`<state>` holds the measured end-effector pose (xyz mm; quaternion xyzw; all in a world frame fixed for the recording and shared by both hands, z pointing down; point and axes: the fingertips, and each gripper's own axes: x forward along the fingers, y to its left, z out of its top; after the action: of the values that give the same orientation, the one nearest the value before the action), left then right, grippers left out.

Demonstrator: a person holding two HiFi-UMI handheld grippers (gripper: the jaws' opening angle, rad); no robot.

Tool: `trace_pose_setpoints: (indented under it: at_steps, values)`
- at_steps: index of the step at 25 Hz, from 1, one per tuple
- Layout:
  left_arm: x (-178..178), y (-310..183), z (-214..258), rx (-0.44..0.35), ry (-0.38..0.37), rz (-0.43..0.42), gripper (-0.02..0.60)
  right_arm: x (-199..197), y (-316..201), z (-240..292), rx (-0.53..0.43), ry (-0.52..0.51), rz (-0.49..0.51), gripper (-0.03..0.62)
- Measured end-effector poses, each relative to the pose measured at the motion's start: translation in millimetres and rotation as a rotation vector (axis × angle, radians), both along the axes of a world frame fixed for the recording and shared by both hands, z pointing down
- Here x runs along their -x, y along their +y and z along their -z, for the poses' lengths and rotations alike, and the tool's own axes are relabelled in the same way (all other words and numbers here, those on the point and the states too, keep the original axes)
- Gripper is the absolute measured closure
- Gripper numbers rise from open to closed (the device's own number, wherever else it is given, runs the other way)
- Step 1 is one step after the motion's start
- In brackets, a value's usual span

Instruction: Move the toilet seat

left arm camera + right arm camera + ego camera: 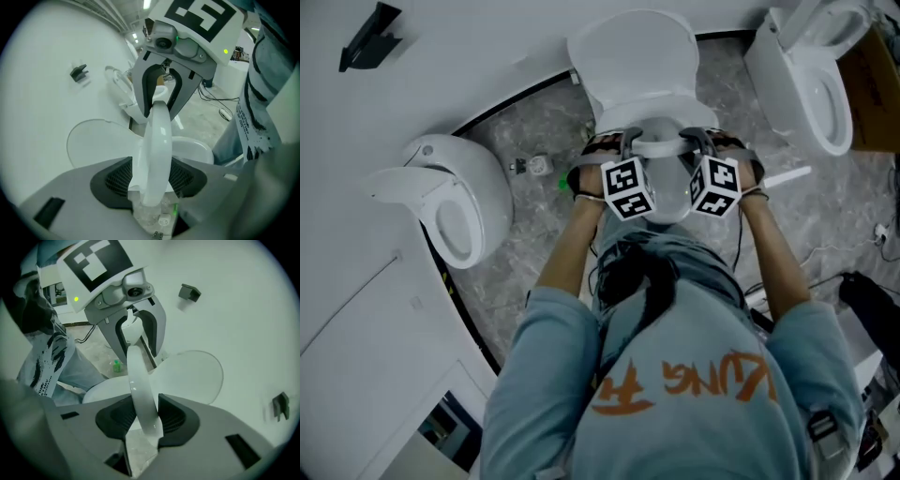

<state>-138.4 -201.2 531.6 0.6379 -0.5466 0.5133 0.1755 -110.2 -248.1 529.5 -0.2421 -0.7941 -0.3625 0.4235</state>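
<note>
While I stand over the bowl (194,149), left claw (152,176): closed on the toilet seat (157,140), pads pressing its rim.
Right claw (143,416): clamped on the same rim, just beside my left.
Toilet seat: tilted up off the bowl, held edge-on.
Lid (633,56): raised behind the seat.

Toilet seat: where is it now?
Head view centre: the toilet seat is held between the left gripper and right gripper, one each side, just below the open lid.
</note>
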Motion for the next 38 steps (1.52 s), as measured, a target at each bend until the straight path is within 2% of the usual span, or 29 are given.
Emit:
trace_pose_setpoints:
  at_steps: [4, 12, 18, 21, 31, 38]
  values:
    - [34.2, -15.1, 12.6, -0.031, 0.009, 0.017, 0.364, 36.3, -18.9, 21.9, 0.002, -0.077, -0.05, 0.47]
    - [114.9, -47.6, 44.5, -0.11, -0.017, 0.062, 0.364, 111.9, -55.0, 48.5, 0.038, -0.181, -0.148, 0.437]
    - [157.8, -68.9, 47.5, -0.1, -0.136, -0.022, 0.364, 159.3, -78.7, 53.1, 0.038, -0.246, -0.253, 0.421]
    - [178.9, -80.0, 47.9, -0.104, -0.174, -0.031, 0.364, 181.3, -91.5, 53.5, 0.013, -0.284, -0.301, 0.416]
    - [243.6, -108.4, 41.4, -0.138, -0.196, -0.025, 0.364, 246.9, -121.1, 43.3, -0.039, -0.299, -0.405, 0.414]
    - [273.0, -120.4, 31.7, -0.148, -0.168, 0.038, 0.364, 274.6, -134.9, 35.6, -0.107, -0.313, -0.483, 0.415]
